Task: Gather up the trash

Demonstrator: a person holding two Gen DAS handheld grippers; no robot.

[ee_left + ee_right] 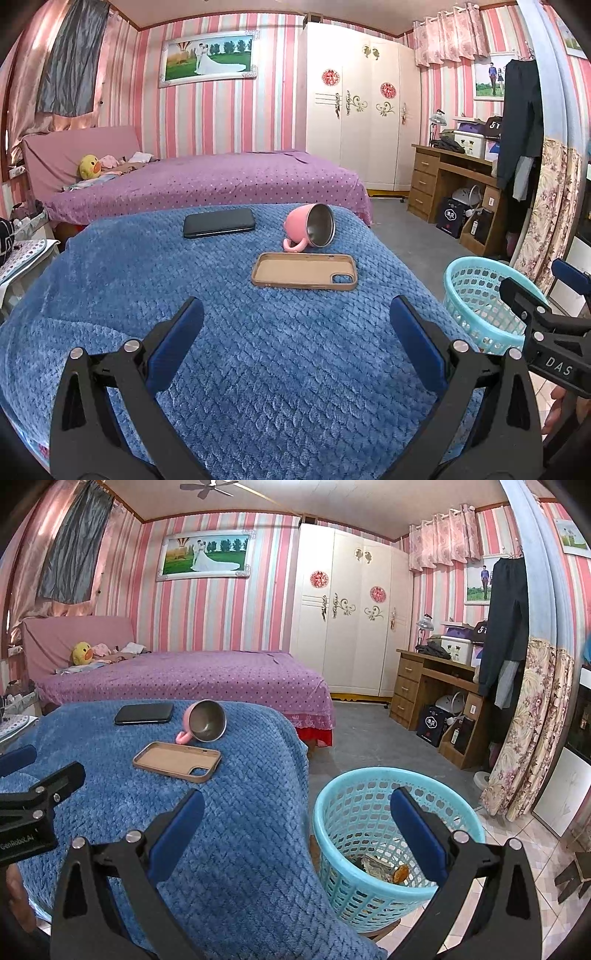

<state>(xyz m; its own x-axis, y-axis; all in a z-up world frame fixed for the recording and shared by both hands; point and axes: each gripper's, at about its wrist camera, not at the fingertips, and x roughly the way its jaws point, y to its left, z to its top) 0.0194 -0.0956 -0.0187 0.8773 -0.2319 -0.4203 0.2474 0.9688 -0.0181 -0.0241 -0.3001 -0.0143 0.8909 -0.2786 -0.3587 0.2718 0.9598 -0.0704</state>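
Three things are lying on the blue blanket [258, 369] covering the counter in the left wrist view: a black phone [219, 222] at the far left, a pink mug [310, 227] tipped on its side at the far right with its steel mouth facing the camera, and a tan phone case [304, 271] lying hollow side up just near of the mug. The left claw [296, 332] is hovering over bare blanket near of the case, its blue-padded fingers spread wide and gripping nothing. At the right edge, a teal laundry-style basket [476, 295] is standing on the floor beside the counter, partly hidden by the other claw's black frame.

From the right wrist view, the right claw [297, 814] is hanging above the counter's right edge and the basket [343, 823], its fingers likewise wide apart and empty. The trash [380, 866], crumpled paper and an orange-brown scrap, is sitting at the bottom of the basket. The phone [144, 713], the mug [205, 720] and the phone case [177, 761] are lying farther left on the blanket [240, 849]. Beyond them, a purple dotted bed [192, 679] is filling the far side of the room.
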